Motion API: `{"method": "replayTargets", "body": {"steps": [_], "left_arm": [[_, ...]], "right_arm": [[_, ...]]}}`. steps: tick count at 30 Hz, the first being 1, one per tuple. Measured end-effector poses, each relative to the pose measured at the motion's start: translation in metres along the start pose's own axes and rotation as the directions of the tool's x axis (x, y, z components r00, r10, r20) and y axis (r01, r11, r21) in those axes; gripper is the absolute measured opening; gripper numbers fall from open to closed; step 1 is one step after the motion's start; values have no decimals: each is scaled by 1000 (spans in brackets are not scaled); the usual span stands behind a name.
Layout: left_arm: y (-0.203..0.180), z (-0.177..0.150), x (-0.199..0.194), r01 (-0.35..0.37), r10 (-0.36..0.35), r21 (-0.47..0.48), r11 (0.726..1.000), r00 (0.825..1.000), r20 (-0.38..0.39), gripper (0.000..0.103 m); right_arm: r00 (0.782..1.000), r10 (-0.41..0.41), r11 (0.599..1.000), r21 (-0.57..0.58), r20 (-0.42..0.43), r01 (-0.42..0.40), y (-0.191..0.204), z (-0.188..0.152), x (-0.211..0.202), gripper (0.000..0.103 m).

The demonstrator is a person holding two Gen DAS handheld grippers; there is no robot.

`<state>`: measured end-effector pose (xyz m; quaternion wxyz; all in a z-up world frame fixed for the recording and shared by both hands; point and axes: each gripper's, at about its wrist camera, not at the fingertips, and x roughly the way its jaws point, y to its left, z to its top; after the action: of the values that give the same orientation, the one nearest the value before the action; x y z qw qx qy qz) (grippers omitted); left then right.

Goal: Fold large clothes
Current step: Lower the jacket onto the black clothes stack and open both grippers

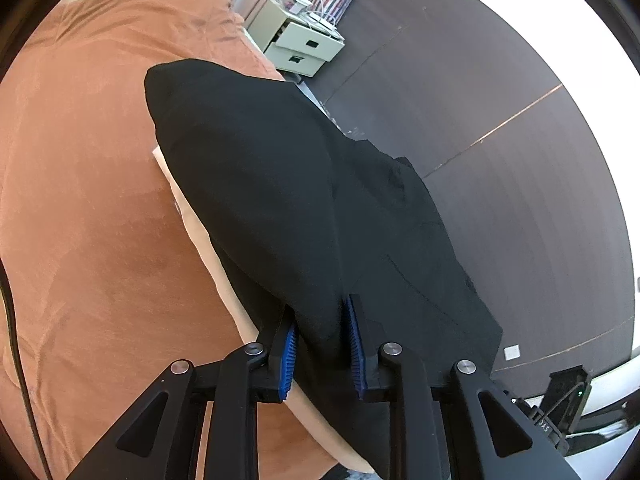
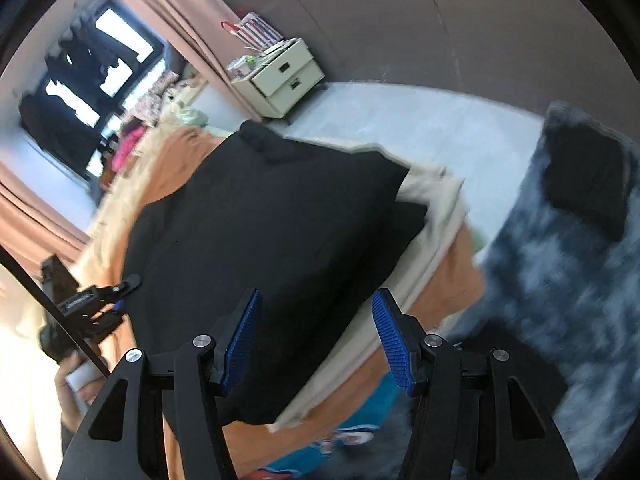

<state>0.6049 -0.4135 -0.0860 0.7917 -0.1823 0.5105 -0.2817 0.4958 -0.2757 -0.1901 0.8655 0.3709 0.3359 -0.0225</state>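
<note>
A large black garment (image 1: 280,184) lies over an orange bedspread (image 1: 88,184), on top of a beige cloth (image 1: 208,240). My left gripper (image 1: 322,336) is shut on a bunched fold of the black garment, which stretches away from the blue pads (image 1: 290,350). In the right wrist view the black garment (image 2: 260,240) lies spread over the beige cloth (image 2: 436,216) on the orange bedspread (image 2: 448,284). My right gripper (image 2: 316,340) is open and empty just above the garment's near edge. The left gripper (image 2: 100,300) shows at the left, in a hand.
A cream drawer unit (image 1: 304,46) stands against the dark wall (image 1: 480,100); it also shows in the right wrist view (image 2: 280,76). A blue-grey shaggy rug (image 2: 560,280) with a dark item lies right of the bed. Pink curtains (image 2: 176,12) and a window are behind.
</note>
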Motion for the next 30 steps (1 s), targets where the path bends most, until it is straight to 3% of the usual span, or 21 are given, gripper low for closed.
{"method": "replayTargets", "body": {"steps": [2,4,6,10,13,18,26,29,30], "left_arm": [[0,0,3,-15,15,21,1000,1000,-4,25],[-2,2,6,-27,28,41,999,1000,-11,25],[-2,7,10,-22,23,51,998,1000,-17,25],[-18,15,23,-16,18,91,996,1000,-20,25],[-22,16,30,-20,23,131,991,999,-24,29],[-14,6,12,10,-8,161,987,1000,-17,52],[-9,-10,-28,-48,42,264,963,999,29,57],[-12,-20,-45,-71,58,308,949,997,50,59],[-13,-24,-52,-74,58,319,945,997,59,63]], "right_arm": [[998,56,998,36,4,-56,-3,-6,4,54],[991,133,990,46,-15,-132,-5,-9,5,24],[996,91,995,30,2,-91,-2,-7,4,9],[996,68,996,47,56,-70,-3,15,-1,4],[997,16,998,62,74,-20,-7,24,-3,4],[996,-34,996,83,82,27,-14,18,-8,4],[992,-81,997,16,96,80,44,3,-10,12],[986,-117,993,-19,118,120,56,-5,-24,27],[984,-116,992,-28,133,120,60,-8,-32,46]]}}
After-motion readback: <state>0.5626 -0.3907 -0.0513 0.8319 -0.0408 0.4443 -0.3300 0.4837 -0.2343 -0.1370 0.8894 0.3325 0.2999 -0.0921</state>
